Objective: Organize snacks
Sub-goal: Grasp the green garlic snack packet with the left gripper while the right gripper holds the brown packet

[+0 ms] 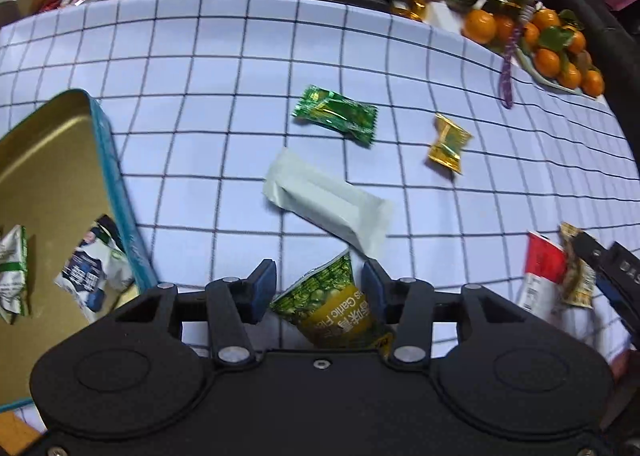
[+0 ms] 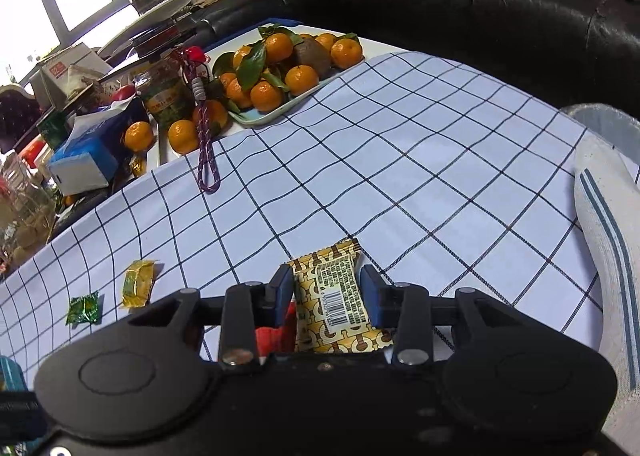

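Jaws apart on my left gripper [image 1: 319, 292], straddling green pea packet [image 1: 334, 306] on checked tablecloth [image 1: 200, 76], pads not touching it. Left view: gold tin [image 1: 48, 176] at left edge holds two white packets; pale long wrapper [image 1: 328, 202], green candy [image 1: 336, 115], gold candy [image 1: 448, 144] lie apart ahead. Right view: my right gripper [image 2: 326, 292] jaws apart around brown patterned packet [image 2: 334, 296]; contact unclear. Red packet [image 2: 276, 336] just beside it. Plate of oranges [image 2: 280, 68] far back.

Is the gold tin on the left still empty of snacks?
No, the gold tin already holds two packets: a white and green one and a white and blue one.
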### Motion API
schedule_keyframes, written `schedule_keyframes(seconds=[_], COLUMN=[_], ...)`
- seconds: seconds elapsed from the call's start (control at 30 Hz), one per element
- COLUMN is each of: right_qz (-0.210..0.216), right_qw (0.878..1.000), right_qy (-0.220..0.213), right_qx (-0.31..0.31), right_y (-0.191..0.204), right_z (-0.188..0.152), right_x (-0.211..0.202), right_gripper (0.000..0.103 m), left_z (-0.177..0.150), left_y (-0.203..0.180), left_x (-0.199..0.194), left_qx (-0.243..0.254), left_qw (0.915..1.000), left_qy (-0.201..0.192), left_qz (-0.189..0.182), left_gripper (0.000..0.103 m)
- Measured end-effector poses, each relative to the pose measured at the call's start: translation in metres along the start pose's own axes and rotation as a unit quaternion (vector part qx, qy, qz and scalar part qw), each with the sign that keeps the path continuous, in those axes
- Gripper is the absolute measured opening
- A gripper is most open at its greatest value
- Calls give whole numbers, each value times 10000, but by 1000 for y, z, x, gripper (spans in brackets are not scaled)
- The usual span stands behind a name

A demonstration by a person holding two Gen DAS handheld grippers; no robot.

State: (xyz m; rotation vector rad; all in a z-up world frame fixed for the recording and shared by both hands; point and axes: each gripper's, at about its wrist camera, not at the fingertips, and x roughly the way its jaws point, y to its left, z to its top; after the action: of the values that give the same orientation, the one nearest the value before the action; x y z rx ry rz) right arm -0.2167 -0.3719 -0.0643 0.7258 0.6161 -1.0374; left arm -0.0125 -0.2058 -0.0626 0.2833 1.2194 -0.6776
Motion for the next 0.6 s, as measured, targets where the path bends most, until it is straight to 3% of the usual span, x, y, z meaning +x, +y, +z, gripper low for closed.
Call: schedule_keyframes(seconds=[0.23, 0.6], right_qz=[112, 454], right_qw=[9998, 9958], right_qy=[-81, -620], right_qx=[162, 506], right_y=[-3, -9], right_z=[-2, 6], right_x=[-1, -19], right_gripper=[32, 32], left_z=[-5, -18], left_y=[9, 21], left_x=[-8, -26], left_qx=[-373, -811], left_qw=[9992, 9965], left_qy=[82, 156], left_qz=[-99, -121], left_gripper=[53, 53])
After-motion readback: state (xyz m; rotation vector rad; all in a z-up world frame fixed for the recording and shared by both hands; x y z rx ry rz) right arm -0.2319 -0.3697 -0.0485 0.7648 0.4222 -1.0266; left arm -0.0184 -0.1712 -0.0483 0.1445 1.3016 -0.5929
